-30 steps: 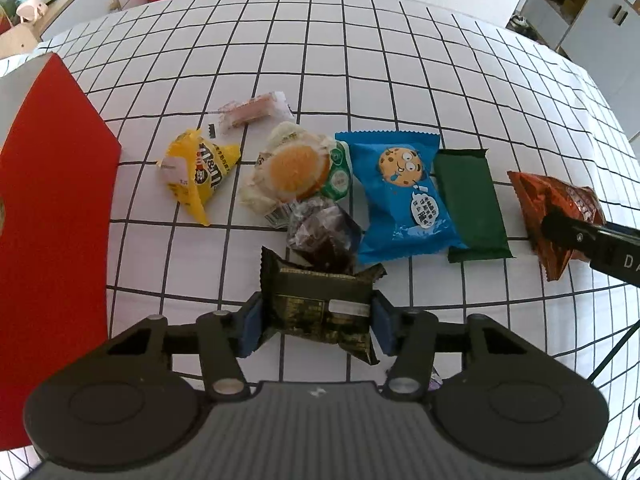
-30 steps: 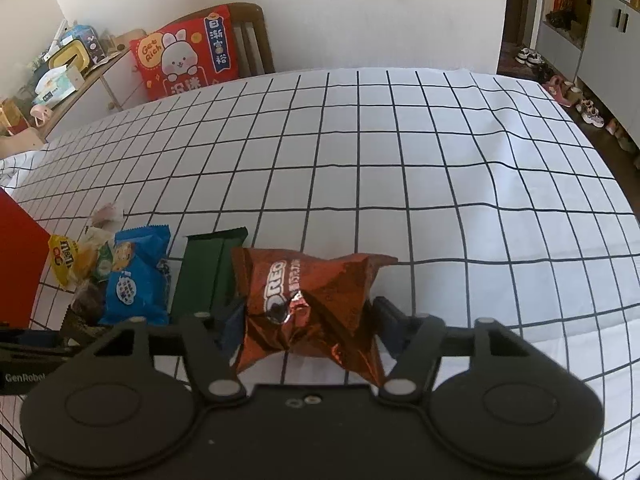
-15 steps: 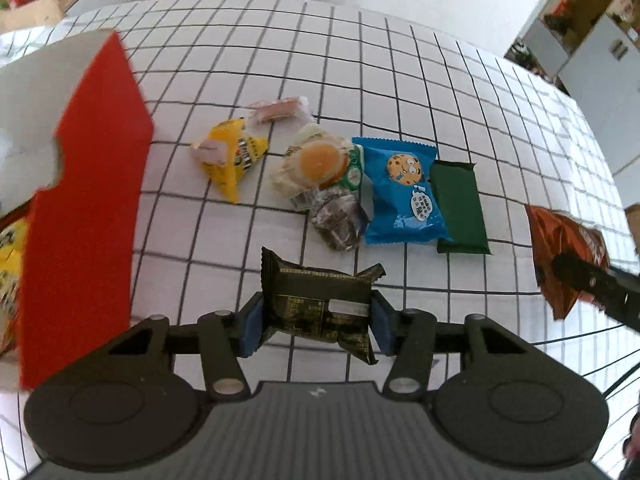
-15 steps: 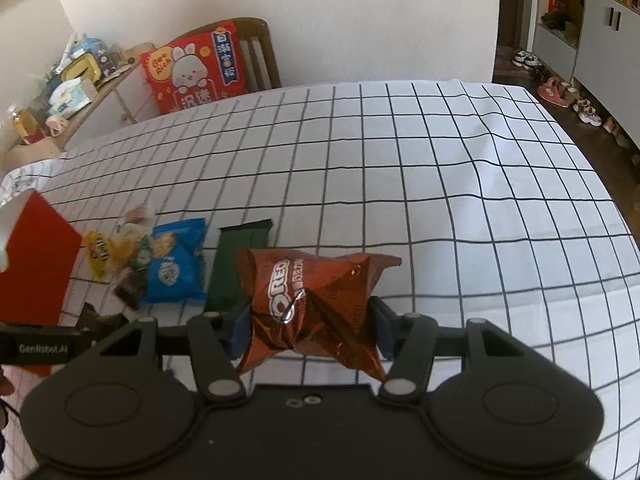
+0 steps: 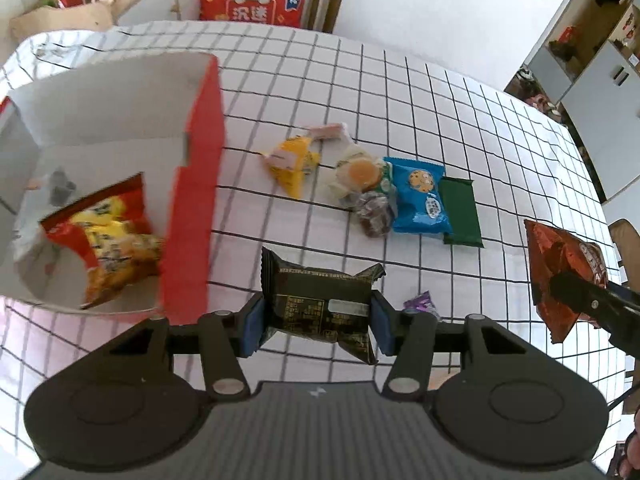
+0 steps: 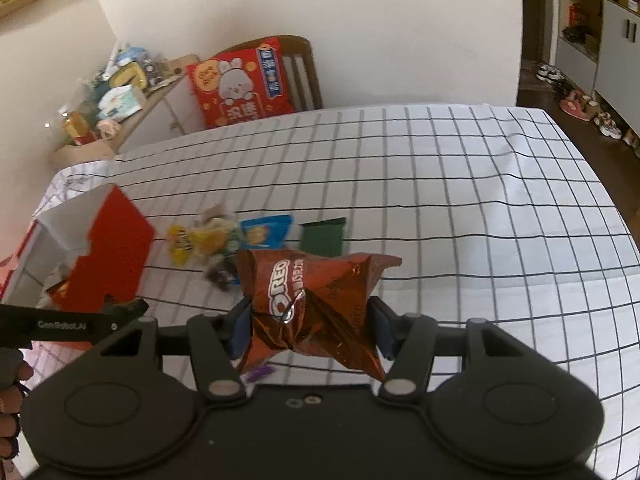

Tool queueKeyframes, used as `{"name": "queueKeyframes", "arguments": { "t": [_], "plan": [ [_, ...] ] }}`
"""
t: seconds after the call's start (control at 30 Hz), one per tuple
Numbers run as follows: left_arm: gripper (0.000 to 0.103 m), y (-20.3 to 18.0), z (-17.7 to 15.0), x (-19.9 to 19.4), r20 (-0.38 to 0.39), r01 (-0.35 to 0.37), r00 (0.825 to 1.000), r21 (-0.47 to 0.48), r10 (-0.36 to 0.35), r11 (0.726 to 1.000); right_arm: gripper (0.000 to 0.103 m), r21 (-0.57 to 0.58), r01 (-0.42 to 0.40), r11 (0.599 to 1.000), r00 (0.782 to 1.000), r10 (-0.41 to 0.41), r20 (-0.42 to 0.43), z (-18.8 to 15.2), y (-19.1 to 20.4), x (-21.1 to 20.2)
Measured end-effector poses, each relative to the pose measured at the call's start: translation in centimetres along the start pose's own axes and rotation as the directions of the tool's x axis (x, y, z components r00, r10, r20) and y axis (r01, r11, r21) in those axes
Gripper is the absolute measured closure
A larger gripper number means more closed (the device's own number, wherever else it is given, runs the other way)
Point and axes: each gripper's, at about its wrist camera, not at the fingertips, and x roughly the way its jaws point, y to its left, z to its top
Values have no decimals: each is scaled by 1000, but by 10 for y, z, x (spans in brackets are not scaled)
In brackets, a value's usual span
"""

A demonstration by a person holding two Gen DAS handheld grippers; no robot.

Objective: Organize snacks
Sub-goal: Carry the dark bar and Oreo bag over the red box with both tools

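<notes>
My left gripper (image 5: pixel 316 320) is shut on a black snack packet (image 5: pixel 320 300), held above the checked cloth just right of the red box (image 5: pixel 196 216). Inside that box lies a red and yellow snack bag (image 5: pixel 108 244). My right gripper (image 6: pixel 310 326) is shut on a brown Oreo packet (image 6: pixel 308 304), lifted off the table; the same packet (image 5: pixel 560 272) shows at the right edge of the left wrist view. On the cloth lie a yellow packet (image 5: pixel 292 164), a bun packet (image 5: pixel 360 176), a dark wrapped sweet (image 5: pixel 374 216), a blue cookie packet (image 5: pixel 420 196) and a green bar (image 5: pixel 460 212).
A small purple wrapper (image 5: pixel 420 304) lies under my left gripper. A chair with a red rabbit cushion (image 6: pixel 240 80) stands at the table's far edge, beside a cluttered side shelf (image 6: pixel 120 84). A person's hand (image 6: pixel 12 376) shows at the left edge.
Both grippers have risen with their packets and drawn left toward the red box, whose white inside and snack bag have come into the left wrist view. The loose snacks look smaller and farther.
</notes>
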Motion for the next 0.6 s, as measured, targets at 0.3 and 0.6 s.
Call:
{"name": "queueKeyframes", "arguments": {
  "t": [0.3,0.6],
  "plan": [
    [50,25,-9,-40,67,-33,997,12,32,999,45,-54,-72,996,997,73,19,1,51,-15],
    [50,61,-12,-75,129,-47,990,-15,48,999,45,-129,-131,983,990,136,32,4,103,-22]
  ]
}}
